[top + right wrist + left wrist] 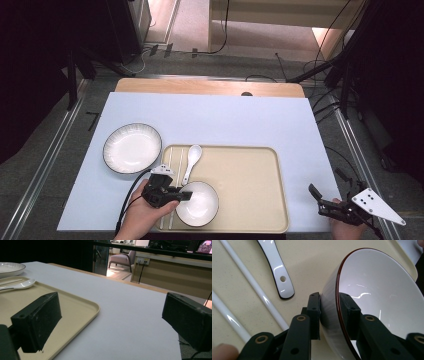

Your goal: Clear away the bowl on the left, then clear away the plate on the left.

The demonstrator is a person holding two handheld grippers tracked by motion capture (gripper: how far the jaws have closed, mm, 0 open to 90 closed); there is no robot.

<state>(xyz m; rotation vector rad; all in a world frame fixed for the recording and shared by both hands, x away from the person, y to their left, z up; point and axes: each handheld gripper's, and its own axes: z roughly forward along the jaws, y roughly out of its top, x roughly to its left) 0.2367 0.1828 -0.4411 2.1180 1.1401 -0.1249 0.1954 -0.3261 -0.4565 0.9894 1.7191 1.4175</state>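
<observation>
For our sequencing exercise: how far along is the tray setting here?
Done: spoon, chopsticks and bowl sit on the tray. In hand: fingers of the left gripper straddle the bowl's rim; grip unclear. Left, probably: the plate lies on the table beside the tray. The right gripper hangs open, holding nothing.

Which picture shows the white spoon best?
The high view: the whole spoon lies on the tray, between the plate and the bowl. The left gripper view shows just its handle end with a hole. The right gripper view shows just its scoop, far off at the left edge.
</observation>
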